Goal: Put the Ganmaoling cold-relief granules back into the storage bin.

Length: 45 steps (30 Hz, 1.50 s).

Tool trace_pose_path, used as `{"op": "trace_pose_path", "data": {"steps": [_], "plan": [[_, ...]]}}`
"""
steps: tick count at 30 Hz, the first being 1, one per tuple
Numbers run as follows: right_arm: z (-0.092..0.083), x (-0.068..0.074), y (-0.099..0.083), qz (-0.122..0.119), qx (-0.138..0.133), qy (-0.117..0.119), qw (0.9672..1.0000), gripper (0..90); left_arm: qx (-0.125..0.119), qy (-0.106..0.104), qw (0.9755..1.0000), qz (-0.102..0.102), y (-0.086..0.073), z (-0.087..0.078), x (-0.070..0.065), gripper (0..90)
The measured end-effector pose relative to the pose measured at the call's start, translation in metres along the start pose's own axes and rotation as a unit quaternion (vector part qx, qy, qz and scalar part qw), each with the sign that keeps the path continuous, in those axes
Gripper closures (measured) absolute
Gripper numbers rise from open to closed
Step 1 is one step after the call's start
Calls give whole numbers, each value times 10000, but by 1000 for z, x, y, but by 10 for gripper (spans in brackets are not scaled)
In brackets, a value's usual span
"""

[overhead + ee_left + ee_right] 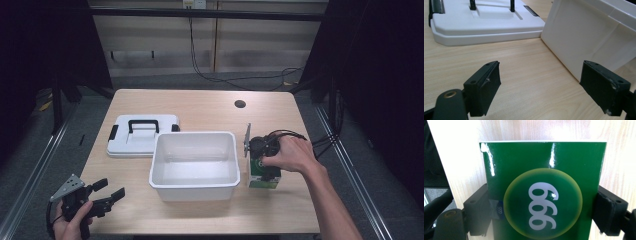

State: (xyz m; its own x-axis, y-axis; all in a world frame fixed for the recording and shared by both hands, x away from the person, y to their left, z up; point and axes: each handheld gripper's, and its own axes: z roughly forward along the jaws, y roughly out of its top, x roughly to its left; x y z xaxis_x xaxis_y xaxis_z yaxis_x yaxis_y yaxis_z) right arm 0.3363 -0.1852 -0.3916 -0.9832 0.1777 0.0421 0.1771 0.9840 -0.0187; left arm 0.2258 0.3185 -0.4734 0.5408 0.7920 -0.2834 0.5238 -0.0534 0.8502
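green box [544, 195] — clamped ("999" close-up)

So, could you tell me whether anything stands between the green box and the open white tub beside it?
Nothing visible does. The green box stands on the table just right of the white tub, with the right gripper closed on its sides. The tub is open and looks empty; its lid lies behind its left corner. Only the tub's near wall must be cleared.

a lab-like recording bay: a wooden table [200, 107] ringed by black curtains [380, 75], floor rails [30, 170] and trailing cables [210, 75].
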Motion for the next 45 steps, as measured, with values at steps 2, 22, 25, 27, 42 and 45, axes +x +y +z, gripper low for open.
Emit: {"op": "trace_pose_path", "data": {"steps": [2, 22, 25, 27, 42, 45], "plan": [[-2, 0, 0, -19, -5, -8, 10000, 158, -3, -6, 10000, -21, 0, 0, 0, 161], [-39, 3, 3, -8, 32, -79, 10000, 158, 1, -5, 10000, 4, 0, 0, 0, 161], [-44, 3, 4, -27, 3, -70, 10000, 158, 1, 3, 10000, 0, 0, 0, 0, 161], [-47, 3, 4, -30, 8, -83, 10000, 158, -1, 4, 10000, -35, 0, 0, 0, 161], [-73, 1, 11, -37, -47, -192, 9998, 158, -5, 14, 10000, -22, 0, 0, 0, 161], [-78, 1, 11, -23, -50, -201, 9998, 159, -5, 10, 10000, -38, 0, 0, 0, 161]]}}
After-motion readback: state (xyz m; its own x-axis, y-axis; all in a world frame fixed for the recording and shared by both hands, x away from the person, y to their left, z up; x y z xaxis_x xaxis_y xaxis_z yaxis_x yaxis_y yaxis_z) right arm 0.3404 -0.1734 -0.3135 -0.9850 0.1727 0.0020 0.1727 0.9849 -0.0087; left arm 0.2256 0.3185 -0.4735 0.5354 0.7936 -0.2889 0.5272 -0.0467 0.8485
